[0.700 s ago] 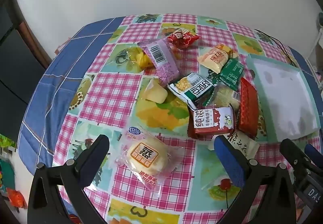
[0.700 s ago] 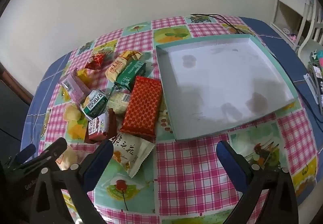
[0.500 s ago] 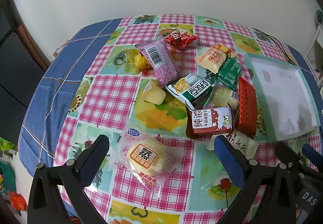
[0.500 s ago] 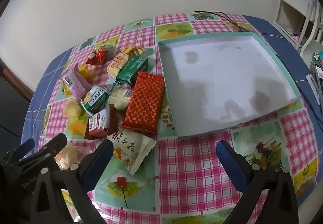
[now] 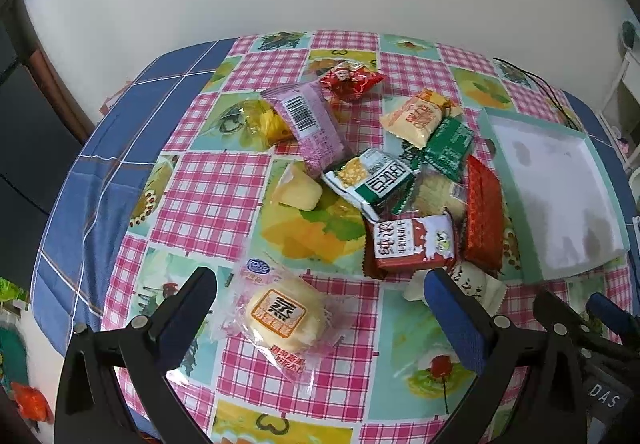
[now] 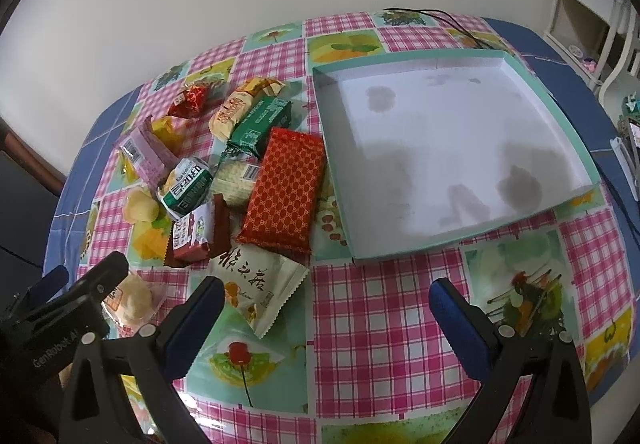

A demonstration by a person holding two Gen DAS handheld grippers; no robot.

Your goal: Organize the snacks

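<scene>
Left claw (image 5: 320,296) agape, crinkly round bun packet (image 5: 282,314)

left gripper (image 5: 320,296) fingers spread | bun packet (image 5: 282,314) between | tray (image 5: 600,148) right

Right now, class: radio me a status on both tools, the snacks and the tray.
Left tool open over steamed bun pack. Right tool open, empty. Tray holds nothing; snacks piled beside it.
</scene>
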